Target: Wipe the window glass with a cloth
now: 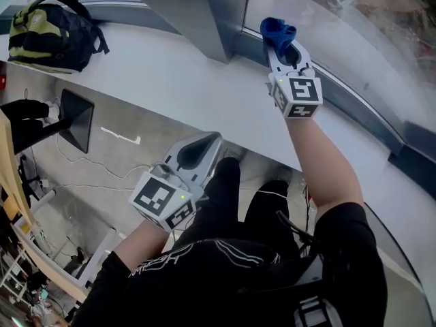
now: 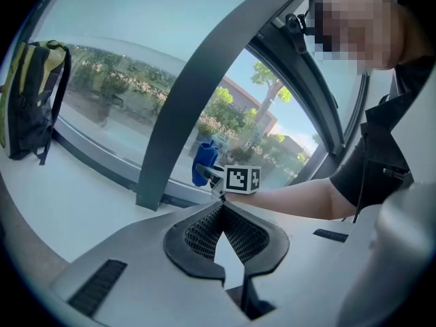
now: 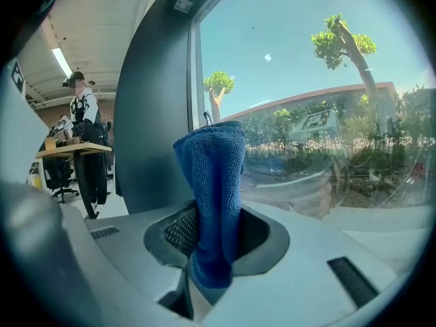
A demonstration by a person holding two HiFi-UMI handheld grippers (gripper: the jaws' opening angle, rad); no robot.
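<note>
Your right gripper (image 1: 286, 52) pinches the blue cloth (image 1: 277, 31) at the foot of the window glass (image 1: 354, 39), above the white sill (image 1: 170, 73); the head view does not settle whether cloth meets pane. The right gripper view shows the grip plainly: the right gripper (image 3: 214, 240) has its jaws clamped on the cloth (image 3: 212, 176), which stands upright in front of the glass (image 3: 306, 80); only that view shows a person (image 3: 80, 114) by a desk far behind. Your left gripper (image 1: 204, 145) hangs low over your lap, well apart from the window; in the left gripper view its jaws are pressed together on nothing (image 2: 223, 213); a backpack (image 2: 30, 94) rests on the sill at the left.
</note>
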